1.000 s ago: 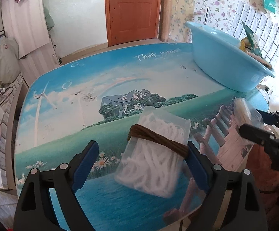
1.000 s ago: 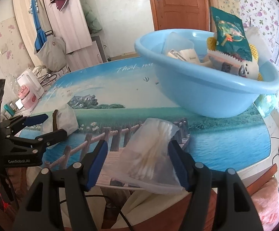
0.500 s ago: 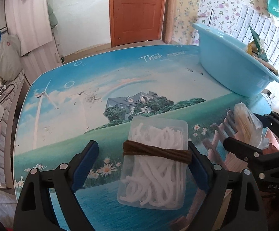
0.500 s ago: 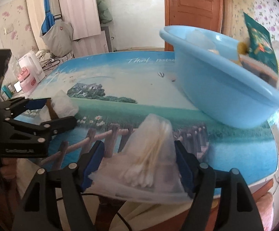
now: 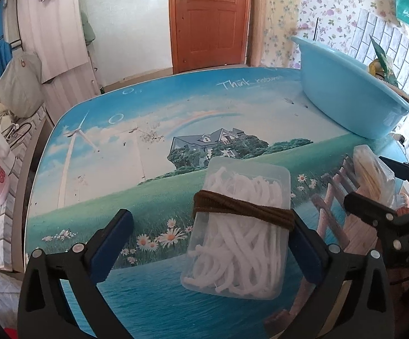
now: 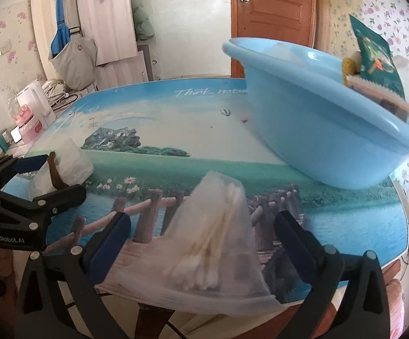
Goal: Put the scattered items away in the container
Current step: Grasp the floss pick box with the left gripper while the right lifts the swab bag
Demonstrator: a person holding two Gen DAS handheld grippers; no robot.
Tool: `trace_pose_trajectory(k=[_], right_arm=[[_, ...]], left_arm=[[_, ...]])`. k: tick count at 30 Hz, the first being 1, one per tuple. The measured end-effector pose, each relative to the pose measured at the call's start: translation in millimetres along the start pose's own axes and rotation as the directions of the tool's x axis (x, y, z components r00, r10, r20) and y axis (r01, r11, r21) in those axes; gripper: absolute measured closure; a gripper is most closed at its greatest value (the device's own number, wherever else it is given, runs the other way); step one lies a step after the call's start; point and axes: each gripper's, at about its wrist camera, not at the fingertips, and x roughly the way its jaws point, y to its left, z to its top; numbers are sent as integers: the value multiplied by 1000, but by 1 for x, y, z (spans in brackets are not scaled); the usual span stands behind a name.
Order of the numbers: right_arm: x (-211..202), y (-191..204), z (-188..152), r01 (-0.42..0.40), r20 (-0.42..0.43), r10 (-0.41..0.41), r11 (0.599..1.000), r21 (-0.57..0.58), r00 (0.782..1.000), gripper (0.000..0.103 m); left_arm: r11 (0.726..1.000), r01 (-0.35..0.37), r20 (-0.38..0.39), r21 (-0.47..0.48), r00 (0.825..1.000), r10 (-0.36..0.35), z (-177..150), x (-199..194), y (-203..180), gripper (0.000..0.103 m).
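A clear plastic box of white floss picks (image 5: 241, 234), bound with a brown hair band (image 5: 241, 212), lies on the table between the open fingers of my left gripper (image 5: 212, 240), against the right finger. A clear bag of cotton swabs (image 6: 215, 243) lies at the table's front edge between the open fingers of my right gripper (image 6: 204, 243). The light blue basin (image 6: 317, 130) stands at the back right and holds a green packet (image 6: 374, 56) and other items. The basin also shows in the left wrist view (image 5: 345, 96).
The table (image 5: 147, 130) has a printed landscape top. A white and pink kettle (image 6: 32, 113) stands beside the table's left side. A wooden door (image 5: 210, 19) is behind. My left gripper shows in the right wrist view (image 6: 49, 175).
Both grippers have opened wider around their items. The floss box and the swab bag now rest on the table. Both views have dropped lower and shifted a little left.
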Motion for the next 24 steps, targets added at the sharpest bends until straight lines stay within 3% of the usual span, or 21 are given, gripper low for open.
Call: trace_pose_trajectory(k=[4, 16, 19, 22, 24], right_arm=[[0, -5, -1, 56, -3, -56, 998, 16, 998, 0], [-12, -16, -7, 34, 5, -34, 997, 71, 999, 0], [-14, -17, -8, 37, 10, -38, 996, 82, 999, 6], [-20, -16, -8, 29, 30, -31, 997, 77, 999, 8], [-27, -15, -8, 23, 59, -27, 997, 69, 998, 8]], left_arm=[[1000, 8, 0, 5, 1000, -8, 0, -1, 1, 0], [1000, 13, 0, 13, 1000, -13, -8, -8, -4, 0], [1000, 19, 2, 23, 1000, -19, -9, -9, -6, 0], [999, 26, 8, 27, 1000, -26, -9, -11, -6, 6], [999, 28, 17, 30, 999, -28, -9, -12, -7, 15]])
